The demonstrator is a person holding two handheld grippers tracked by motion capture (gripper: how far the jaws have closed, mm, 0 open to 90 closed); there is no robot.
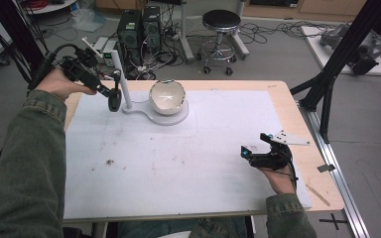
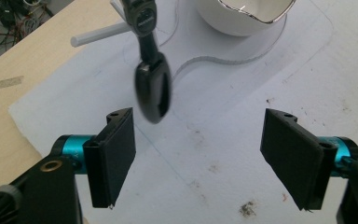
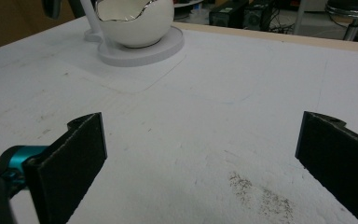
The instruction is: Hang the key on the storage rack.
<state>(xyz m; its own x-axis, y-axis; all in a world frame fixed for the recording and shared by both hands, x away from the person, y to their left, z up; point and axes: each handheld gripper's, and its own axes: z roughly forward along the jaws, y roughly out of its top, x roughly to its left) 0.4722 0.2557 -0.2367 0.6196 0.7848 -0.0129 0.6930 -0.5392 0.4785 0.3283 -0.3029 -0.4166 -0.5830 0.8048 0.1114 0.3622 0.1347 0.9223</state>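
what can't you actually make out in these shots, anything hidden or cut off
- Inside of the white bowl: the high view shows just glare; the left gripper view and right gripper view crop its top at the frame edge.
- Black hanging object: blurred in the left gripper view, top cut off; what it is stays unclear.
- White post: its top peg is too small in the high view.

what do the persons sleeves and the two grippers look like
Both forearms wear olive-green sleeves with stitched cuffs. The left gripper and right gripper are black, with flat rectangular jaw pads on teal anodised cylinders and a brass-coloured fitting. A black cable loops from the left one; a grey three-cornered plate tops the right.
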